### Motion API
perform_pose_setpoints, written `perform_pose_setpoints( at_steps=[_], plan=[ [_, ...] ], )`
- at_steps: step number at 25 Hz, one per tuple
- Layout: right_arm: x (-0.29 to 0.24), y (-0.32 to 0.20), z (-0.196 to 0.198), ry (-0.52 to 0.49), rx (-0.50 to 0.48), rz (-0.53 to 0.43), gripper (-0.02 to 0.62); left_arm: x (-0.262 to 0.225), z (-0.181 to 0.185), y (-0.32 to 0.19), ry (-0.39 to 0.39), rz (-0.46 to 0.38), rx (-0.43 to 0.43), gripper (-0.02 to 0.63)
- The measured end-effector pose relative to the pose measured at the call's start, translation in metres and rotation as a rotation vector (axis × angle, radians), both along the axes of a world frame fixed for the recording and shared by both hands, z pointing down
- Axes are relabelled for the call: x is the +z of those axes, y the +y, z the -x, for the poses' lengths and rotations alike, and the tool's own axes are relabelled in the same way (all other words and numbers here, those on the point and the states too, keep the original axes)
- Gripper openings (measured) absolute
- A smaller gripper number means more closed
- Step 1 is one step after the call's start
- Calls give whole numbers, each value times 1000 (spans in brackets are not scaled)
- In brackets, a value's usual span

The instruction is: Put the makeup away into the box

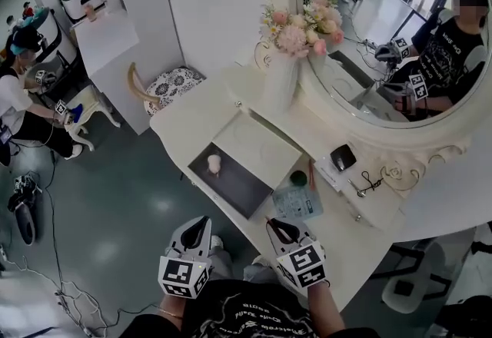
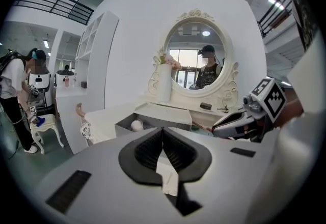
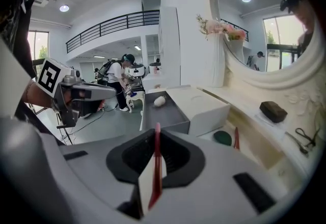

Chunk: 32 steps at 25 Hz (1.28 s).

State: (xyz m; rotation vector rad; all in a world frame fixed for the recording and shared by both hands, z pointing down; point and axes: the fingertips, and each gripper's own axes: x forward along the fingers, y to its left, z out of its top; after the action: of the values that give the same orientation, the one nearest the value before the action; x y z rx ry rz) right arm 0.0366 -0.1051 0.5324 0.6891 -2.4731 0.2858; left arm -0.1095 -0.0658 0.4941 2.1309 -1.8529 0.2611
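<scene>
Right hand-held gripper [image 3: 157, 136] clamps one red pencil [image 3: 156, 169], left hand-held gripper [image 2: 163, 134] is closed and empty; one open box [image 1: 240, 184] at frame centre holds one sponge [image 1: 214, 164]; the tabletop [image 1: 350, 246] right of it carries one green disc [image 1: 298, 178], one loose pencil [image 1: 311, 173] and one black compact [image 1: 343, 157].

Black lettered shirt [image 1: 254, 315], white-and-black left claw [image 1: 201, 223], matching right claw [image 1: 275, 226]
</scene>
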Motion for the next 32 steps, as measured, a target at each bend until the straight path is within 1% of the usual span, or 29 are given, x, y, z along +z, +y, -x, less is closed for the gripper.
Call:
perform_pose_setpoints(
  at_steps=[6,13,32],
  plan=[
    [-2,-8,5,14,65,-17,43,3,8,-14,0,1,60,15],
    [-5,-13,13,20,116,-25,43,2,14,-28,-3,-11,122,15],
    [-6,-40,55,47,163,-59,43,4,59,-55,-3,-23,176,15]
  ],
)
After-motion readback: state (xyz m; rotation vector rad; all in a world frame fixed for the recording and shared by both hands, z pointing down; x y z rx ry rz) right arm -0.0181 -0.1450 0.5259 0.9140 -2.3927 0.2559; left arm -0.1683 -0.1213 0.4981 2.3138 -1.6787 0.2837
